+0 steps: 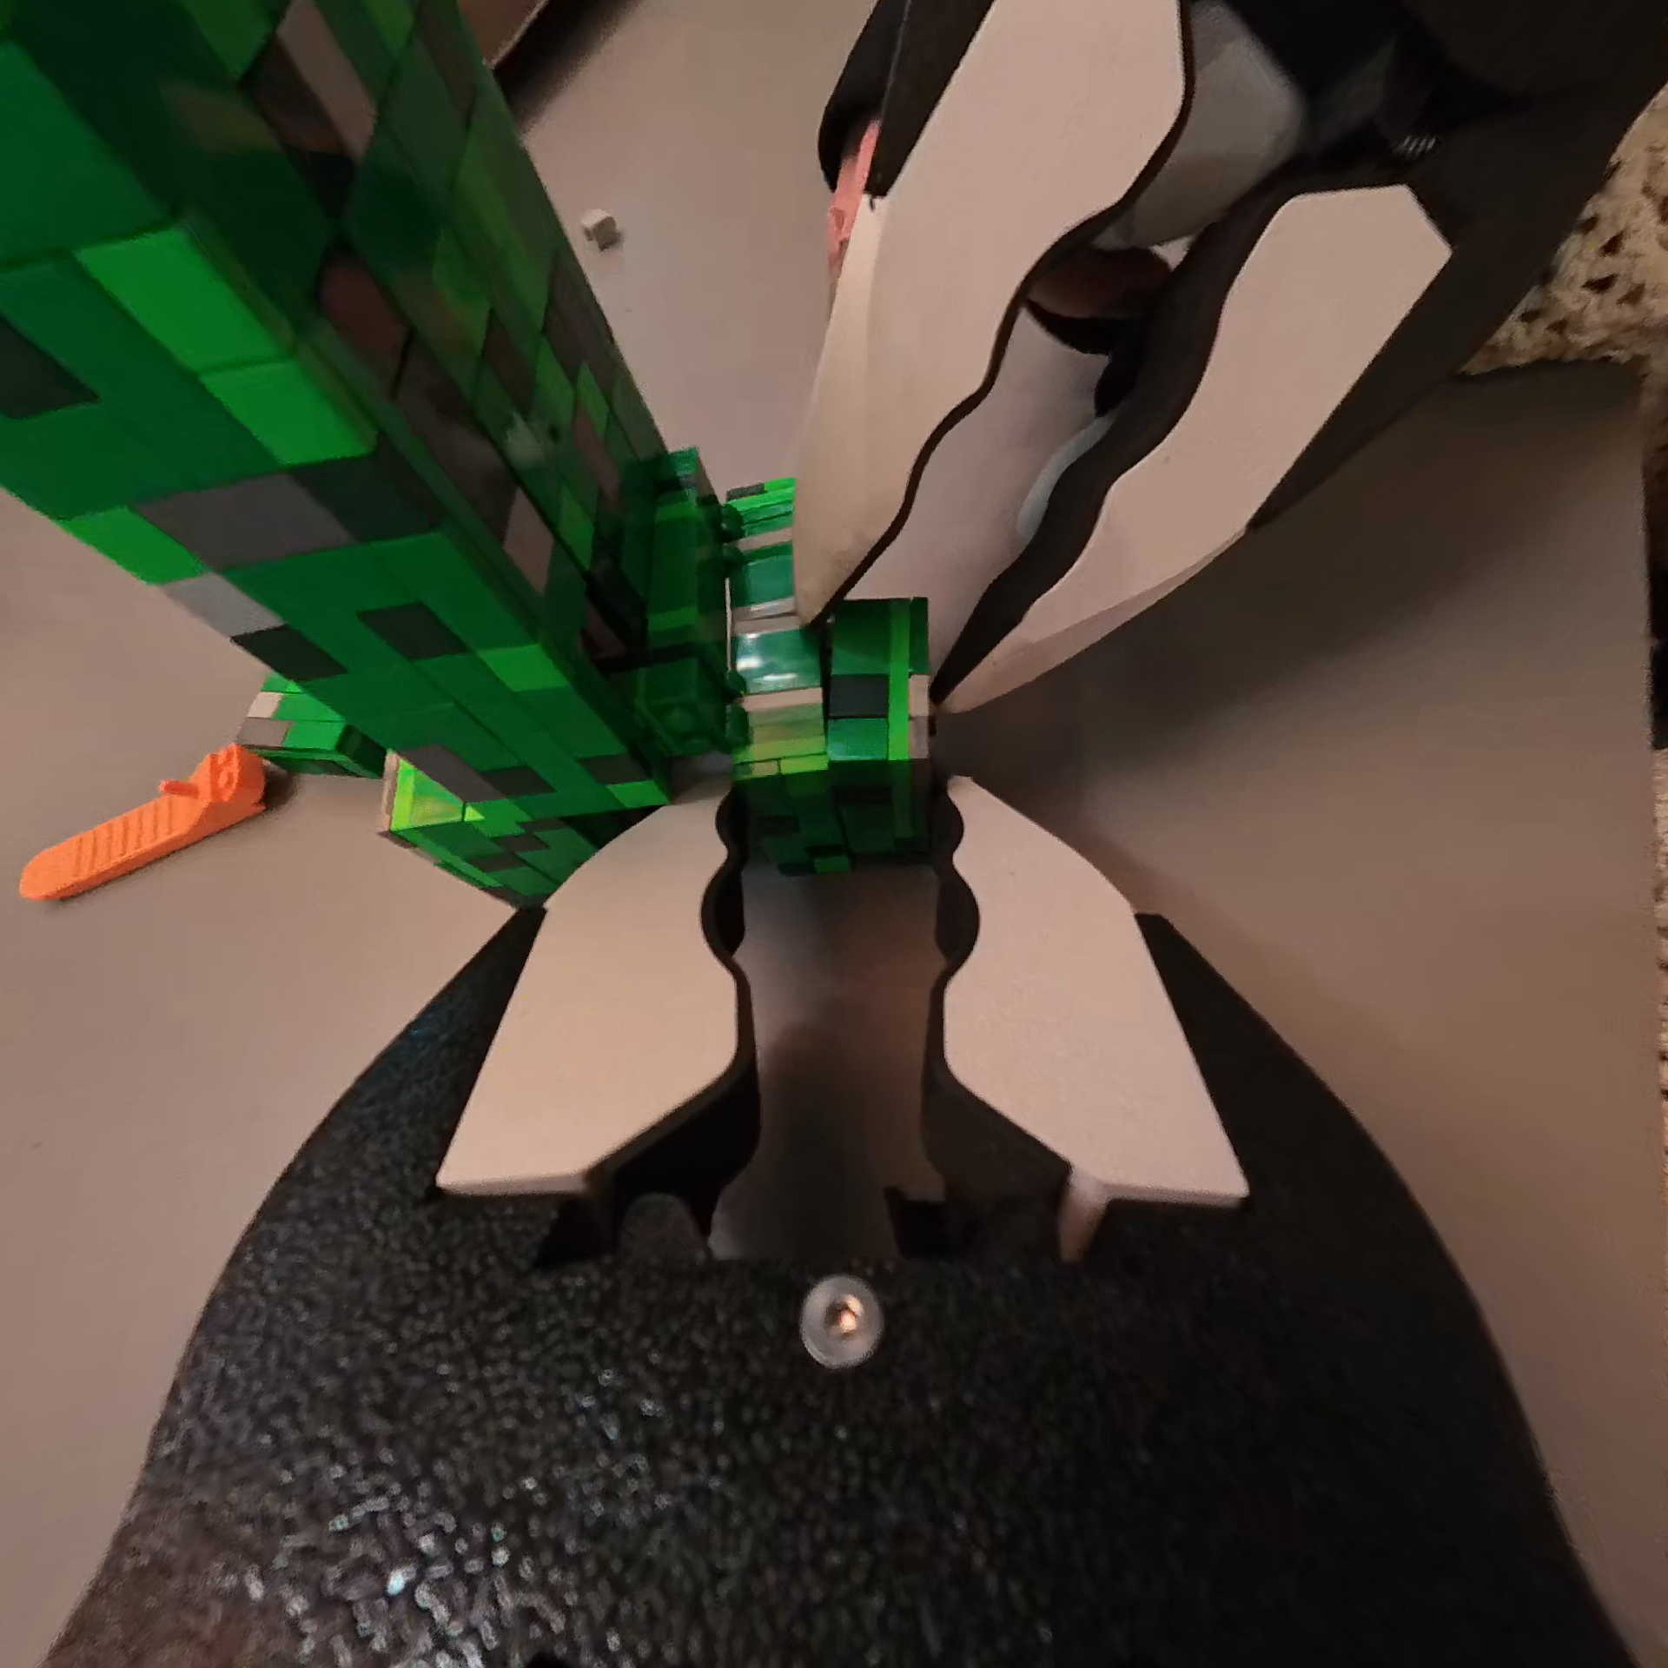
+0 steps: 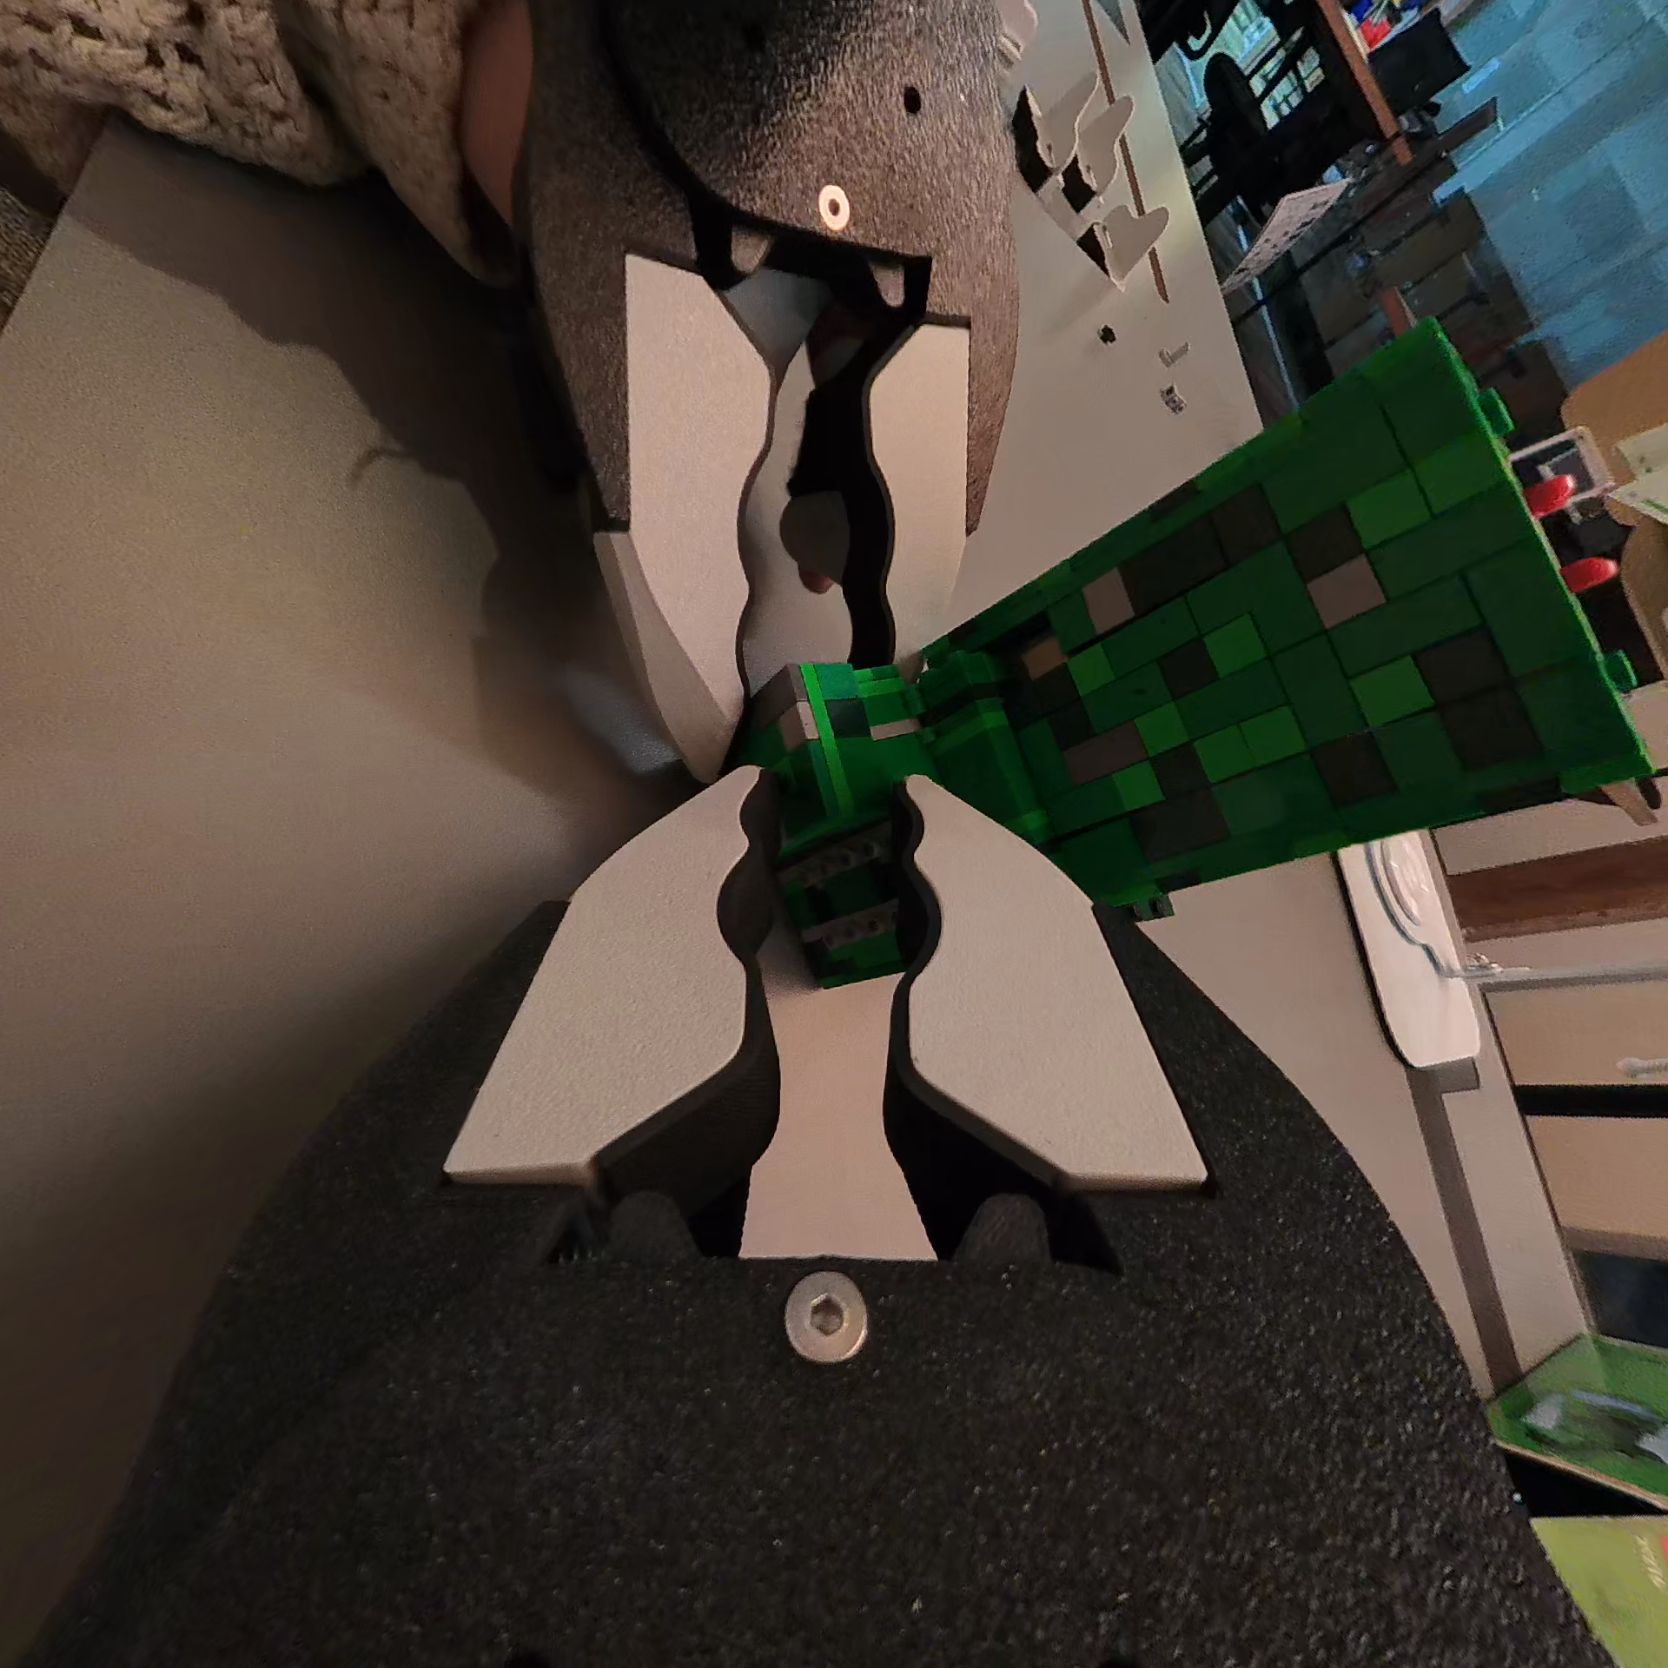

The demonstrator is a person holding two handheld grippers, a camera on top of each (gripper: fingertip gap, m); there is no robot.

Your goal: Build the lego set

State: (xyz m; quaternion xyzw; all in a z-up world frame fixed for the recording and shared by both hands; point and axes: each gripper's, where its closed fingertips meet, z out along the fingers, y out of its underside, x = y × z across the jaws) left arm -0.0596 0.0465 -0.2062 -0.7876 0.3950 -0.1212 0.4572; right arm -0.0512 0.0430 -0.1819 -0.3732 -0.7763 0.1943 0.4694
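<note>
A tall green, grey and black pixel-patterned lego figure (image 1: pixel 316 406) stands on the grey table and leans across the right wrist view (image 2: pixel 1309 677). A small green leg block (image 1: pixel 866 722) sits at its base, against the body. My left gripper (image 1: pixel 839 799) is shut on this block from below in its own view. My right gripper (image 1: pixel 875 654) comes down from the upper right and is shut on the same block. In the right wrist view the block (image 2: pixel 839 912) sits between my right gripper's fingers (image 2: pixel 835 790), with the left gripper (image 2: pixel 812 713) opposite, tips touching it.
An orange brick separator (image 1: pixel 144 830) lies on the table at the left. A small grey piece (image 1: pixel 600 227) lies behind the figure. A knit sleeve (image 2: pixel 226 81) is at the top left. A white tray (image 2: pixel 1417 948) and green boxes (image 2: pixel 1589 1426) sit on the right. My two grippers' fingertips are within a few centimetres of each other. About 15 centimeters separates my left fingertips from the orange brick separator (image 1: pixel 144 830).
</note>
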